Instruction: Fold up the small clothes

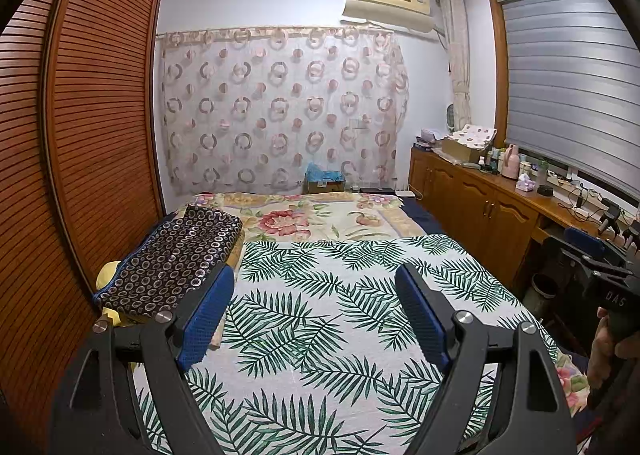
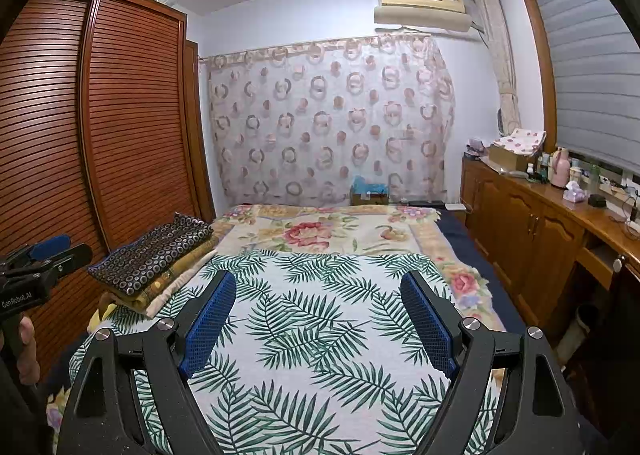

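Note:
A white cloth with green palm leaves (image 1: 344, 307) lies spread flat on the bed; it also shows in the right wrist view (image 2: 320, 319). My left gripper (image 1: 318, 279) is open and empty, held above the cloth. My right gripper (image 2: 318, 283) is open and empty above the same cloth. A folded dark cloth with ring dots (image 1: 172, 259) lies on a stack at the bed's left edge, also in the right wrist view (image 2: 156, 251). The right gripper shows at the right edge of the left view (image 1: 600, 271), the left gripper at the left edge of the right view (image 2: 44, 259).
A floral bedcover (image 1: 304, 215) lies under the leaf cloth. A slatted wooden wardrobe (image 1: 80, 127) stands close on the left. A wooden cabinet (image 1: 480, 203) with bottles and boxes runs along the right under a window. A patterned curtain (image 1: 280, 107) hangs behind the bed.

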